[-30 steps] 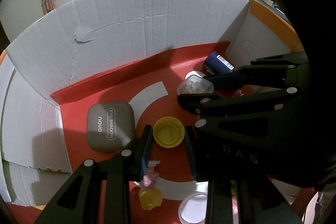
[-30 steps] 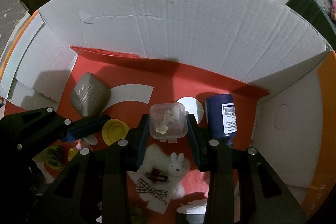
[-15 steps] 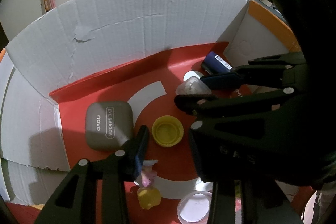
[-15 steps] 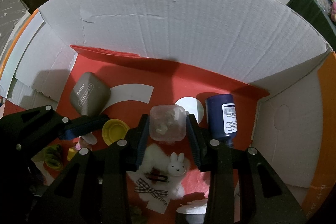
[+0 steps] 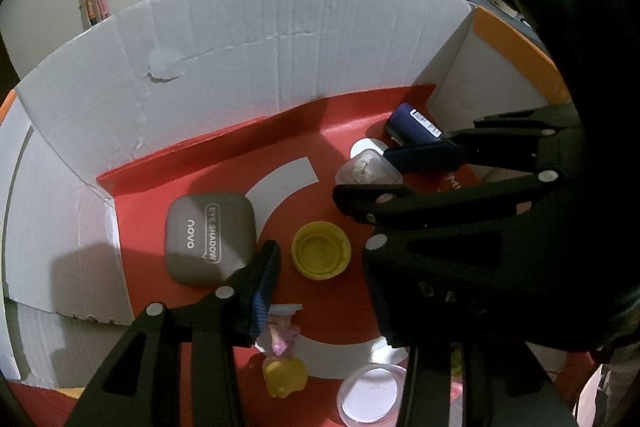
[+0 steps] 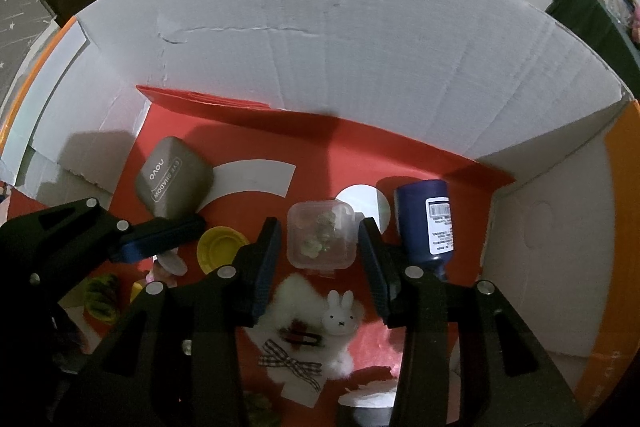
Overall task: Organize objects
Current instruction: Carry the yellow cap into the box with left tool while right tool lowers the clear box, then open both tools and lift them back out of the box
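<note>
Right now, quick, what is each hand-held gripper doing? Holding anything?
Left hand-held gripper: open, jaws just opened; the yellow cap lies loose between them.
Right hand-held gripper: open, jaws just opened off the clear box.

We see our left gripper point(image 5: 320, 279) open above a yellow lid point(image 5: 321, 255), its jaws having just widened, beside a grey eyeshadow case point(image 5: 208, 242).

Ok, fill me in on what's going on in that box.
A person with a gripper in each hand is sorting small items in a cardboard box. The right gripper has just been opening around a clear plastic container, which sits on the red floor between its jaws. The left gripper, also just opened, hangs over a yellow cap, gripping nothing.
</note>
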{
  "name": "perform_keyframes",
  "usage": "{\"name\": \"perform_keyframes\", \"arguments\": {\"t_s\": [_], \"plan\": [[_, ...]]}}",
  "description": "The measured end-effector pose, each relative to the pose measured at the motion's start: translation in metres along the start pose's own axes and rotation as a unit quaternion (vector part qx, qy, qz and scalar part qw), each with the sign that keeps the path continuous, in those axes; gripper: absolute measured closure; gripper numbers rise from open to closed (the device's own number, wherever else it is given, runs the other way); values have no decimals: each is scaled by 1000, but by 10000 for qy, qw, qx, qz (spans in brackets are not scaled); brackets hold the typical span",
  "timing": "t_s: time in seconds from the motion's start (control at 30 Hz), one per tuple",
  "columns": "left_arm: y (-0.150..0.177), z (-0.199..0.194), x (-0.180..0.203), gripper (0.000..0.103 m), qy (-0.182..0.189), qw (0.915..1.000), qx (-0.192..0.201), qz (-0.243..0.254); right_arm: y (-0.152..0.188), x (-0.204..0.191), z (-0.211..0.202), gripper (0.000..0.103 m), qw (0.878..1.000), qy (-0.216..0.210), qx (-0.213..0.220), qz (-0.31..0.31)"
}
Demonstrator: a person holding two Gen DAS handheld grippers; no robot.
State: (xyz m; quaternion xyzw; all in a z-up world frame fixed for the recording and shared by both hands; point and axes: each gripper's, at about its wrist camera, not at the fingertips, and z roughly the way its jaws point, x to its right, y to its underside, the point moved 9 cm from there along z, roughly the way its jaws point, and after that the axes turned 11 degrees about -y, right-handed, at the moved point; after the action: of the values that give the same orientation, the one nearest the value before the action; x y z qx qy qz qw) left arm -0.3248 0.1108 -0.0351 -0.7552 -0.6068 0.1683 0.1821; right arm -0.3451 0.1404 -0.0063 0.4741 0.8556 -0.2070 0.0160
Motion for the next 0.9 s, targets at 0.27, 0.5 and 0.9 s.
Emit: {"name": "perform_keyframes", "arguments": {"t_s": [0.27,0.5,0.9], "plan": [[1,-5,9,58,13,10000,79,3,4,-6,-5,64,10000,1,28,-14],[6,-15,12,58,65,9999,122,-48,6,-16,-9,64,10000,-25,66,-18],[22,-43,11,51,68,9993,360,-121,12,-41,-30,61,9996,-61,288,-57]]}}
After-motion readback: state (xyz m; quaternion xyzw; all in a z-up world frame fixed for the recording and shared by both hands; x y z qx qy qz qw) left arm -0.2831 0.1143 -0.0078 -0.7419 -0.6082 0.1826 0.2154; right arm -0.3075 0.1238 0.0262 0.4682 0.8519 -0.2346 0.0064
